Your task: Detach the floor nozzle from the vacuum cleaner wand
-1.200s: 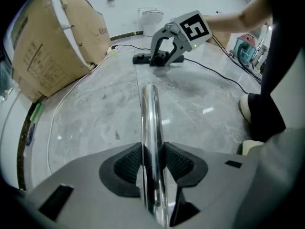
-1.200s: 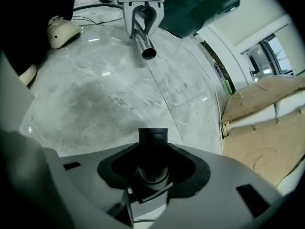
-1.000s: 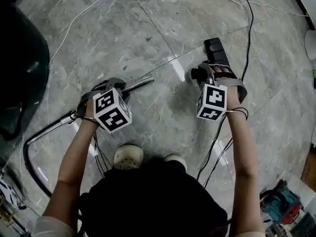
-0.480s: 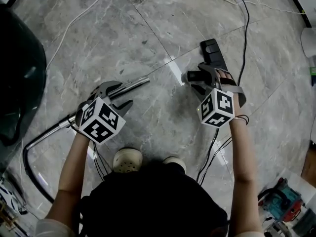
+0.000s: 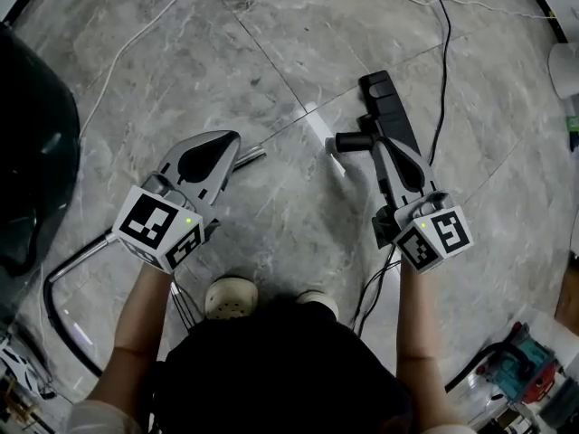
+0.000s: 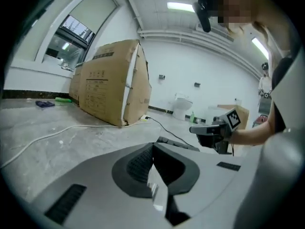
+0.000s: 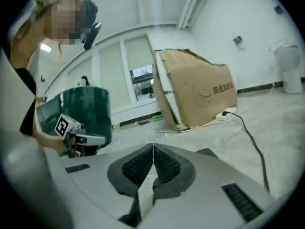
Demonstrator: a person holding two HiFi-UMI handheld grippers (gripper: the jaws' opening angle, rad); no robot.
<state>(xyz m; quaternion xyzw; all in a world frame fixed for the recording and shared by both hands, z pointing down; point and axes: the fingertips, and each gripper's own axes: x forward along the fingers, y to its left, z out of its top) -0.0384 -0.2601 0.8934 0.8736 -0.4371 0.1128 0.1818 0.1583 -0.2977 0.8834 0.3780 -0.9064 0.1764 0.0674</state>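
On the tiles [image 5: 298, 52], the floor nozzle [image 5: 389, 105] runs up-frame (neck [image 5: 351, 141] seemingly leftward); both grippers' [image 5: 228, 139] [image 5: 380, 148] jaws just clenched empty.

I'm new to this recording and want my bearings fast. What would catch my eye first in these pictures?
First come the left gripper and right gripper, held up side by side over the grey marble floor. Their jaws have just closed, with nothing between them. Just past the right one, the black floor nozzle lies on the floor, already apart from the chrome wand, which lies under the left gripper.
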